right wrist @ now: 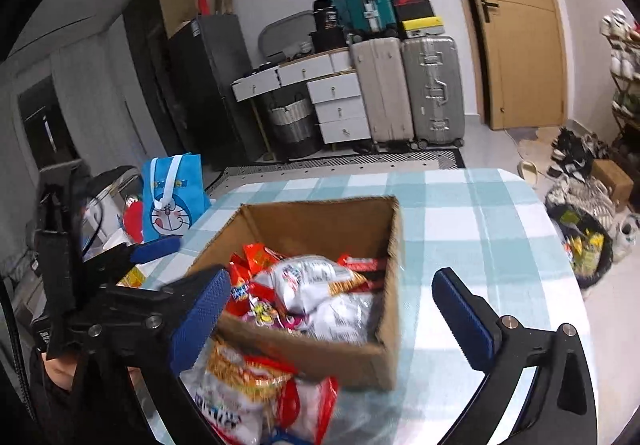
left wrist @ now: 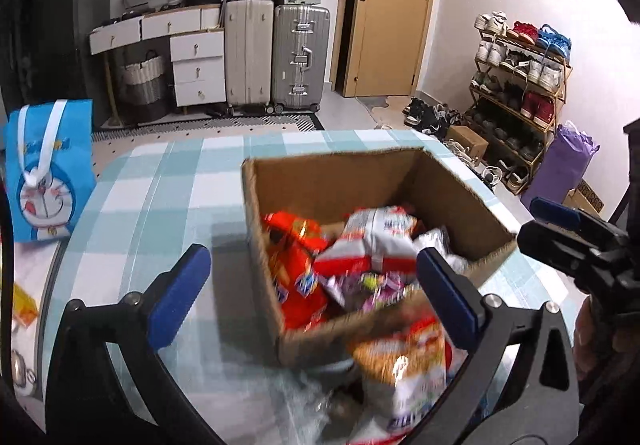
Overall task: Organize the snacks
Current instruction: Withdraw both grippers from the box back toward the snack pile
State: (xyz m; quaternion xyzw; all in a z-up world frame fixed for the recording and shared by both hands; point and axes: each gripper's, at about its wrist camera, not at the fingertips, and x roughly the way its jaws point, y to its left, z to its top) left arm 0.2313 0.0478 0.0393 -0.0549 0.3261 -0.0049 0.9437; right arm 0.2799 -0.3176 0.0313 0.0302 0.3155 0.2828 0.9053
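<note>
My left gripper (left wrist: 312, 297) and right gripper (right wrist: 328, 309) gape empty; the light, crinkly snack bag (right wrist: 248, 377) at lower centre should pinch best by its edge.

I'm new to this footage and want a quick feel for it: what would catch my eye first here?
The open cardboard box on the blue-checked tablecloth stands out, heaped with red, white and purple snack packets. More snack bags lie outside it at the near edge. Both the left claw and right claw hang open over the box, and a blue cartoon-cat bag stands off the table's left side.
</note>
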